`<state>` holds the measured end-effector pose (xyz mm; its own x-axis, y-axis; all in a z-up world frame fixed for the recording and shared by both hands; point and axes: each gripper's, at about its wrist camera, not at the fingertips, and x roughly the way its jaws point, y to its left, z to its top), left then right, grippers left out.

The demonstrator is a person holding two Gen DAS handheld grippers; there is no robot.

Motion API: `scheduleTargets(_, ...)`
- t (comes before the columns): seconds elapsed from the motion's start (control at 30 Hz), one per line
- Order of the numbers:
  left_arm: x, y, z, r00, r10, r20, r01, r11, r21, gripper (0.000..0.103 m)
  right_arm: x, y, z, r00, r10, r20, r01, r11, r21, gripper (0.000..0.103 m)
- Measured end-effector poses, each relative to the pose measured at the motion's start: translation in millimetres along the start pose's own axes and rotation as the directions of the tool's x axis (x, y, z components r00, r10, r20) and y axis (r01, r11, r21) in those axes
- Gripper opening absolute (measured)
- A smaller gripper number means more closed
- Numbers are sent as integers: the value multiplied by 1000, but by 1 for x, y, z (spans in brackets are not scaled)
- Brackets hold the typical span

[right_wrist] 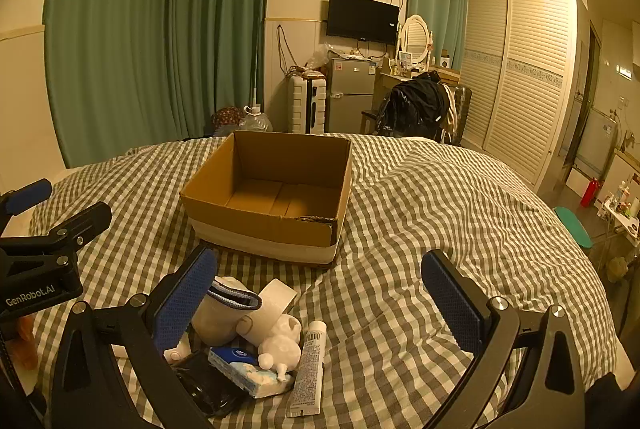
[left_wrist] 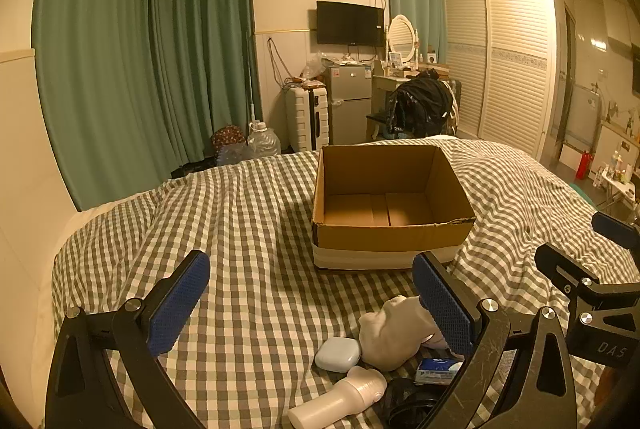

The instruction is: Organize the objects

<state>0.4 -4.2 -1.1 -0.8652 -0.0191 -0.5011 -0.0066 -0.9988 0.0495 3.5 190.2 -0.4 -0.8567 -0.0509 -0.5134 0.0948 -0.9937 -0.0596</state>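
An open, empty cardboard box (left_wrist: 392, 205) stands on the checked bedspread (left_wrist: 256, 221); it also shows in the right wrist view (right_wrist: 268, 197). Near me lies a pile of small things: a white sock (left_wrist: 396, 333), a white case (left_wrist: 337, 353), a white bottle (left_wrist: 340, 399), a blue tissue pack (left_wrist: 438, 369). The right wrist view shows the sock (right_wrist: 224, 313), a white tube (right_wrist: 308, 369), a white toy (right_wrist: 280, 345), the tissue pack (right_wrist: 248, 369). My left gripper (left_wrist: 312, 305) is open above the bed, left of the pile. My right gripper (right_wrist: 320, 305) is open over the pile.
The bed's far edge lies beyond the box. Behind it stand green curtains (left_wrist: 140, 49), a white suitcase (left_wrist: 306, 117), a small fridge (left_wrist: 348, 101), a chair with dark clothes (left_wrist: 420, 105) and a louvred wardrobe (left_wrist: 504, 61). A small table with bottles (right_wrist: 620, 209) stands right.
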Motion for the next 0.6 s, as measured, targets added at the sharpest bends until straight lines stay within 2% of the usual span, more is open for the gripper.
scheduleTargets(0.6, 3, 1, 0, 1000, 2, -6, -2, 1000, -11, 103, -1, 6, 4, 1000, 10, 0, -10, 1000, -21, 103)
